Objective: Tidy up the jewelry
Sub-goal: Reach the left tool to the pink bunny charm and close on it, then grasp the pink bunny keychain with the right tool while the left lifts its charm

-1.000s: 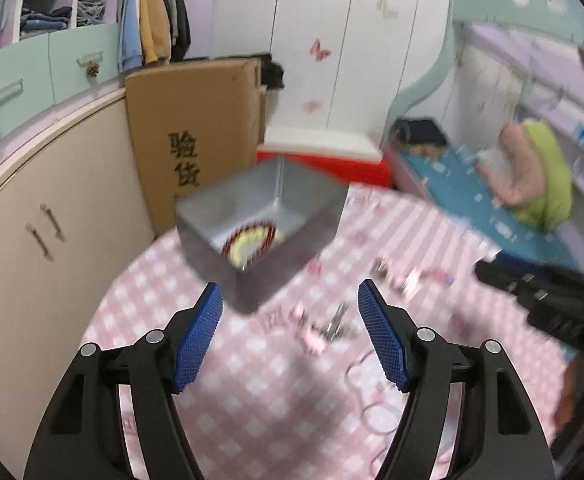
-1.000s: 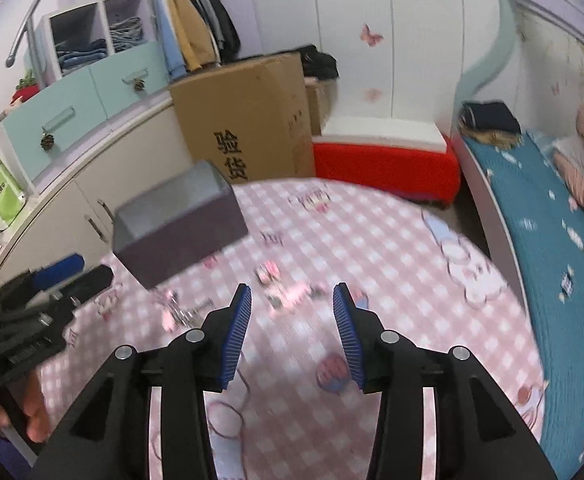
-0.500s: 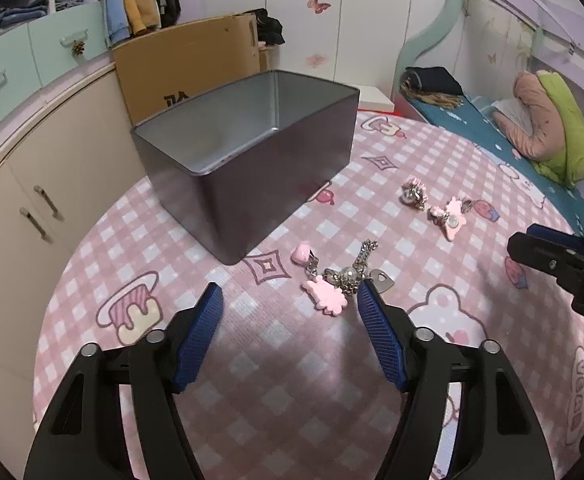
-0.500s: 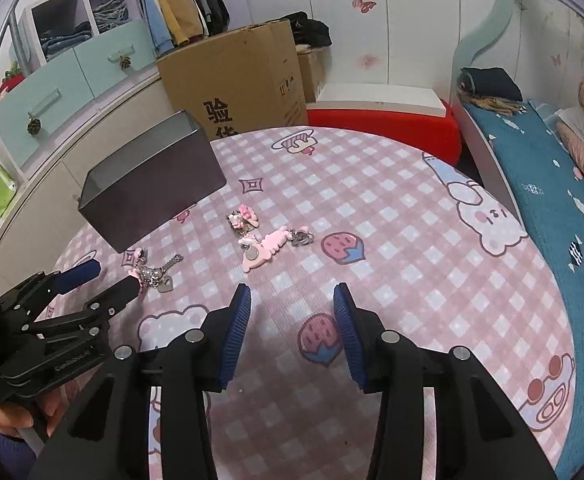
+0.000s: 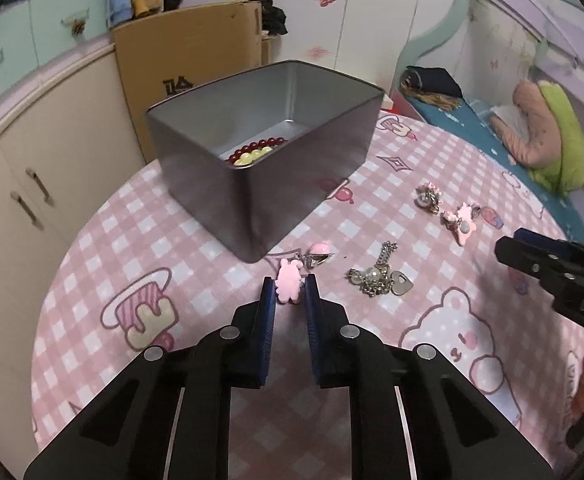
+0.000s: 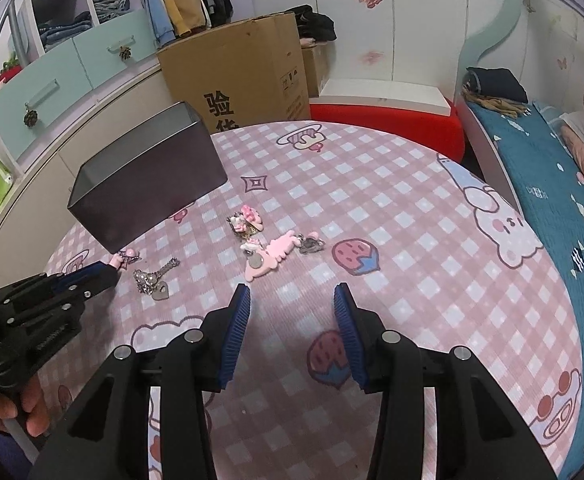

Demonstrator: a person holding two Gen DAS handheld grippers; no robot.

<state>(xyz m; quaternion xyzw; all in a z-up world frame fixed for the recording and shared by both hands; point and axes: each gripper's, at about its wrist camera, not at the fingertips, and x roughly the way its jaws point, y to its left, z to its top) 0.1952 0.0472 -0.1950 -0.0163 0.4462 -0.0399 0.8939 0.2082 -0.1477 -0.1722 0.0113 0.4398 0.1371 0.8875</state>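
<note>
Two blue pads of the left gripper (image 5: pixel 290 286) were clamped on the pink bunny charm (image 5: pixel 289 285), near the grey tin (image 5: pixel 260 152). The right gripper (image 6: pixel 292 302) was held open. Its attached clip (image 5: pixel 317 255) could be snagged in lifting.

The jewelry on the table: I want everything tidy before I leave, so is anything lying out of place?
Yes. Only a red and yellow bead bracelet is in the metal tin. Several pieces lie loose on the checked tablecloth: a silver chain with heart charm, two pink clusters, and the pink charm between the left tongs.
</note>
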